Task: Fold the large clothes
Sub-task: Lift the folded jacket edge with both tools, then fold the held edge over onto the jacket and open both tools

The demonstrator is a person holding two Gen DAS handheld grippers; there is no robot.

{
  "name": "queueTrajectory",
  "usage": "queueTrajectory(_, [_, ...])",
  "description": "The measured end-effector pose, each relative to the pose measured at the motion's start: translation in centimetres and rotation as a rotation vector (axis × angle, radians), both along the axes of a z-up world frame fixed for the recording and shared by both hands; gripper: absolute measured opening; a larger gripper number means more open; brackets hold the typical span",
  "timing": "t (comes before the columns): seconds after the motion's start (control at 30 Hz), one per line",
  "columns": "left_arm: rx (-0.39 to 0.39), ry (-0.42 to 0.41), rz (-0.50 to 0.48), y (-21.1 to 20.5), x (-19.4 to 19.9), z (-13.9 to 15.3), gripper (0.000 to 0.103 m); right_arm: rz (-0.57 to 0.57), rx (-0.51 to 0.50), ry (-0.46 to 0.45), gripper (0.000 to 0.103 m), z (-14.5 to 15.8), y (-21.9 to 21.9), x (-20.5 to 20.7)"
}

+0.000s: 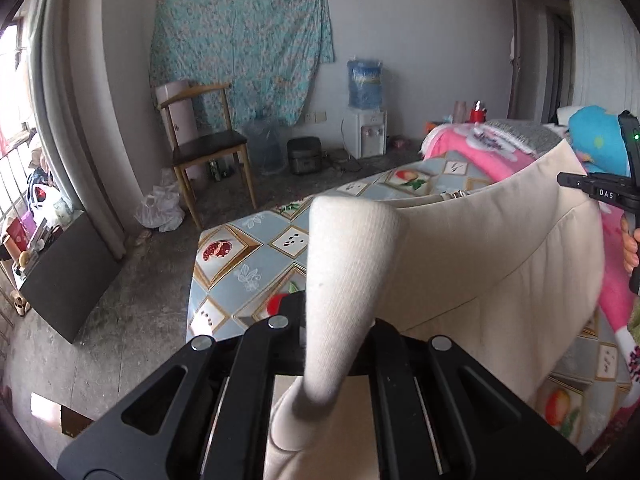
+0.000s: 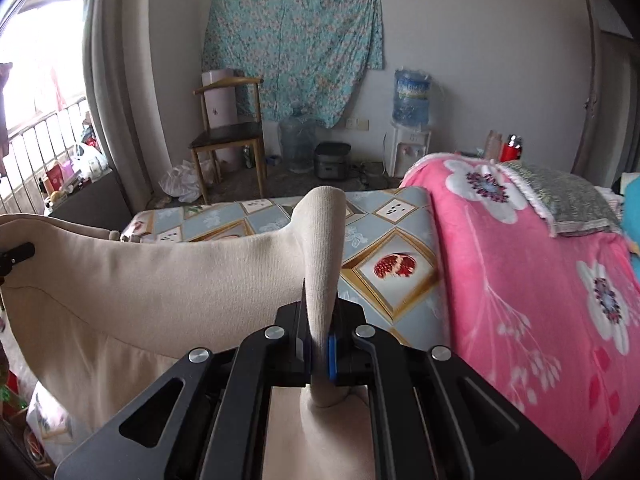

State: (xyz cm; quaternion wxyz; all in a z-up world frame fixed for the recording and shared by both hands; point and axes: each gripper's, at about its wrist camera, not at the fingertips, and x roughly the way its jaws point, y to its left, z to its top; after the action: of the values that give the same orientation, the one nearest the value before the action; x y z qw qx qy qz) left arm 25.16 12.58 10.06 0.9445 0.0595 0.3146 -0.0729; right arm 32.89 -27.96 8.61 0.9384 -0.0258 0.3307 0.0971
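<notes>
1. Beyond both sets of fingers lies a table (image 2: 404, 240) under a fruit-patterned cloth, with a bare wall behind it carrying one hung floral sheet (image 2: 292, 48); the room also shows one wooden chair (image 1: 208, 148) and one water dispenser (image 1: 366, 136).

2. One cream garment (image 1: 480, 256) is the task's thing. It hangs in the air above the table, stretched between the two tools, and its long upper edge runs from one pair of fingers to the other.

3. Left gripper (image 1: 320, 320): clenched on a rolled corner of the garment, which stands up out of the jaws just ahead of the fingers. The pads are mostly hidden by cloth, so the bite itself is partly a guess.

4. Right gripper (image 2: 320, 320): jaws pinched on the opposite corner, blue pads (image 2: 331, 356) against the fabric, cloth rising straight ahead of the fingertips.

5. Neither hand is nearer; each holds one end, and the body sags between and below them.

6. Next, probably, the span gets laid forward and down onto the table ahead of the fingers, keeping the top edge taut and level.

7. Count: two grippers, one garment, one pink flowered blanket (image 2: 520, 264) just beside the table.
</notes>
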Motion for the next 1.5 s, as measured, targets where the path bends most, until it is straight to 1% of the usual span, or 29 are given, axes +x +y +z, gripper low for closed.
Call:
queueTrajectory(0.07, [0.036, 0.055, 0.014, -0.1, 3.6, -1.7, 0.004, 0.001, -0.002, 0.065, 0.005, -2.6, 0.6, 4.1])
queueTrajectory(0.17, [0.079, 0.204, 0.025, -0.1, 8.4, -6.5, 0.004, 0.011, -0.018, 0.197, 0.005, -7.6, 1.3, 8.6])
queueTrajectory(0.27, [0.085, 0.357, 0.029, 0.4, 11.0, -11.5, 0.007, 0.021, -0.014, 0.352, 0.005, -12.6, 1.3, 11.1])
queueTrajectory(0.33, [0.055, 0.402, 0.036, 1.0, 11.1, -13.2, 0.013, 0.017, 0.049, 0.402, 0.009, -13.6, 0.4, 11.7])
queueTrajectory(0.37, [0.028, 0.395, 0.051, 1.8, 10.9, -12.9, 0.020, 0.007, 0.097, 0.413, 0.015, -13.2, -0.3, 11.7])
queueTrajectory(0.4, [0.003, 0.386, 0.067, 2.6, 10.7, -12.5, 0.022, -0.016, 0.129, 0.415, 0.021, -12.7, -1.1, 11.5])
queueTrajectory(0.43, [-0.032, 0.377, 0.083, 3.8, 10.6, -11.8, 0.026, -0.044, 0.137, 0.407, 0.030, -12.0, -1.8, 11.2])
queueTrajectory(0.5, [-0.068, 0.344, 0.127, 5.3, 9.8, -10.2, 0.028, -0.091, 0.114, 0.361, 0.031, -10.2, -3.3, 10.2])
queueTrajectory(0.57, [-0.037, 0.290, 0.175, 6.6, 8.3, -8.3, 0.026, -0.128, 0.100, 0.323, 0.031, -8.3, -4.7, 8.4])
queueTrajectory(0.6, [-0.037, 0.269, 0.176, 6.9, 7.3, -7.7, 0.026, -0.138, 0.091, 0.297, 0.031, -7.1, -5.1, 6.7])
queueTrajectory(0.67, [-0.066, 0.234, 0.147, 7.4, 4.7, -6.0, 0.026, -0.114, 0.100, 0.261, 0.031, -5.8, -5.6, 4.2])
queueTrajectory(0.73, [-0.096, 0.225, 0.083, 6.6, 2.3, -5.2, 0.026, -0.035, 0.120, 0.256, 0.033, -5.2, -4.5, 0.8])
queueTrajectory(0.8, [-0.116, 0.243, 0.023, 5.4, 0.1, -5.6, 0.027, 0.044, 0.115, 0.268, 0.037, -5.6, -2.9, -2.1])
queueTrajectory(0.87, [-0.149, 0.295, -0.003, 4.3, -1.8, -7.3, 0.028, 0.091, 0.094, 0.277, 0.038, -6.7, -1.5, -4.5])
queueTrajectory(0.9, [-0.153, 0.319, 0.006, 4.1, -2.3, -8.2, 0.028, 0.097, 0.062, 0.295, 0.038, -8.0, -0.9, -5.6])
queueTrajectory(0.97, [-0.138, 0.386, 0.051, 4.0, -3.3, -11.5, 0.028, 0.074, 0.008, 0.351, 0.038, -11.2, -0.8, -6.7])
queueTrajectory(1.03, [-0.140, 0.422, 0.093, 4.5, -3.9, -13.9, 0.030, 0.064, 0.055, 0.338, 0.038, -12.5, -1.6, -7.1])
queueTrajectory(1.07, [-0.160, 0.388, 0.095, 4.9, -4.5, -13.8, 0.030, 0.056, 0.082, 0.347, 0.038, -12.2, -2.0, -7.0])
queueTrajectory(1.1, [-0.149, 0.387, 0.108, 4.9, -4.8, -13.6, 0.030, 0.040, 0.078, 0.359, 0.038, -11.8, -2.0, -7.0])
queueTrajectory(1.13, [-0.135, 0.385, 0.123, 4.9, -5.1, -13.0, 0.029, 0.017, 0.054, 0.355, 0.038, -10.9, -1.8, -7.0])
queueTrajectory(1.2, [-0.151, 0.335, 0.116, 4.6, -6.1, -11.1, 0.028, 0.031, 0.015, 0.309, 0.039, -9.2, -0.6, -7.8])
queueTrajectory(1.23, [-0.159, 0.315, 0.103, 4.3, -6.5, -10.3, 0.029, 0.055, 0.018, 0.285, 0.042, -8.4, 0.1, -8.6])
queueTrajectory(1.27, [-0.160, 0.301, 0.091, 3.7, -6.8, -9.8, 0.031, 0.074, 0.030, 0.267, 0.051, -8.0, 0.6, -9.2])
queueTrajectory(1.3, [-0.163, 0.282, 0.070, 3.0, -7.1, -9.3, 0.034, 0.083, 0.035, 0.252, 0.056, -7.9, 1.2, -9.8])
queueTrajectory(1.33, [-0.166, 0.270, 0.046, 2.1, -7.2, -9.1, 0.039, 0.079, 0.025, 0.247, 0.061, -8.5, 1.6, -10.2])
queueTrajectory(1.4, [-0.146, 0.275, 0.018, 0.1, -7.0, -9.6, 0.046, 0.033, -0.034, 0.289, 0.061, -11.1, 1.8, -10.2])
queueTrajectory(1.43, [-0.112, 0.308, 0.017, -1.0, -6.7, -10.8, 0.048, 0.031, -0.026, 0.300, 0.061, -12.5, 1.7, -10.1])
queueTrajectory(1.47, [-0.084, 0.342, 0.018, -1.6, -6.4, -12.0, 0.049, 0.020, -0.005, 0.274, 0.061, -12.7, 1.5, -10.3])
queueTrajectory(1.5, [-0.050, 0.380, 0.030, -2.0, -6.1, -13.5, 0.050, 0.010, -0.015, 0.285, 0.061, -12.2, 1.8, -10.1])
